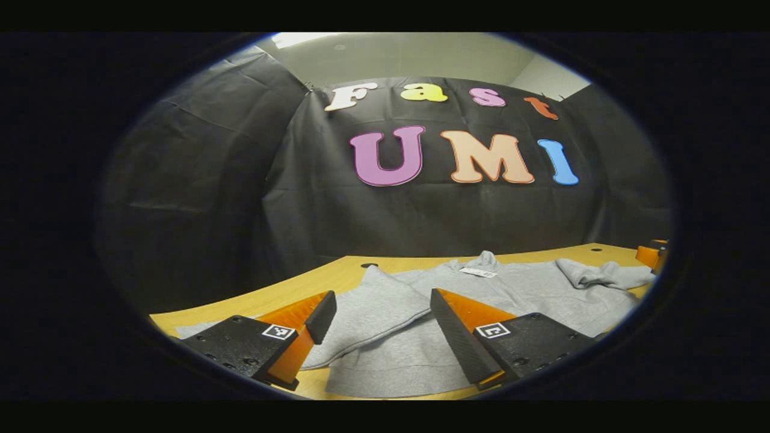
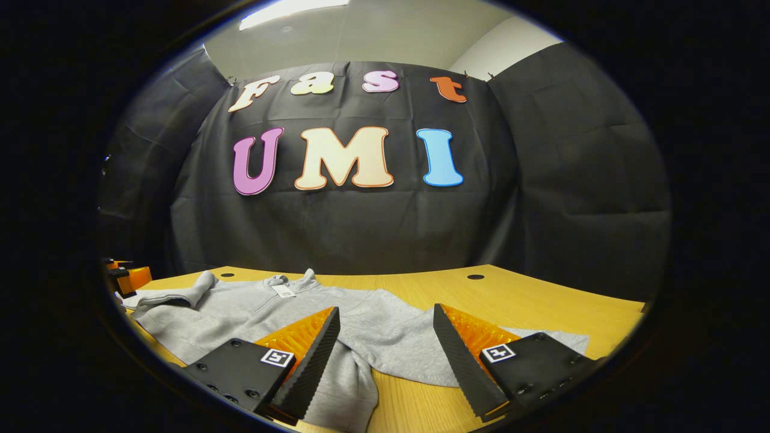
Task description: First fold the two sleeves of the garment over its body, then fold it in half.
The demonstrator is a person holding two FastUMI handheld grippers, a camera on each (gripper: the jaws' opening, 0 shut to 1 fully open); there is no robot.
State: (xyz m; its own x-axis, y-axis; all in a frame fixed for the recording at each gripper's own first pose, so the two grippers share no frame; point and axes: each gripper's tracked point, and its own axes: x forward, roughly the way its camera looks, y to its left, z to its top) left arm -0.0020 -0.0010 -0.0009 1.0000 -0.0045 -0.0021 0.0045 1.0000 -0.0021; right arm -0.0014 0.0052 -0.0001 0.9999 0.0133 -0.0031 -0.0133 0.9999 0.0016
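Observation:
A grey sweatshirt [image 1: 481,288] lies flat on the wooden table [image 1: 325,279], collar and white label [image 1: 478,272] toward the far wall. In the left gripper view its near sleeve [image 1: 367,310] runs out to the lower left, and the far sleeve [image 1: 607,273] lies rumpled at the right. My left gripper [image 1: 382,300] hovers open above the near sleeve, holding nothing. In the right gripper view the sweatshirt [image 2: 252,313] spreads leftward, with one sleeve [image 2: 421,352] stretching right between my fingers. My right gripper [image 2: 386,313] is open over it.
Black cloth walls close the booth behind and to both sides. The table [image 2: 529,300] has small round cable holes [image 2: 475,276]. The other gripper [image 1: 652,254] shows at the right edge of the left gripper view, and the other gripper [image 2: 129,278] at the left edge of the right gripper view.

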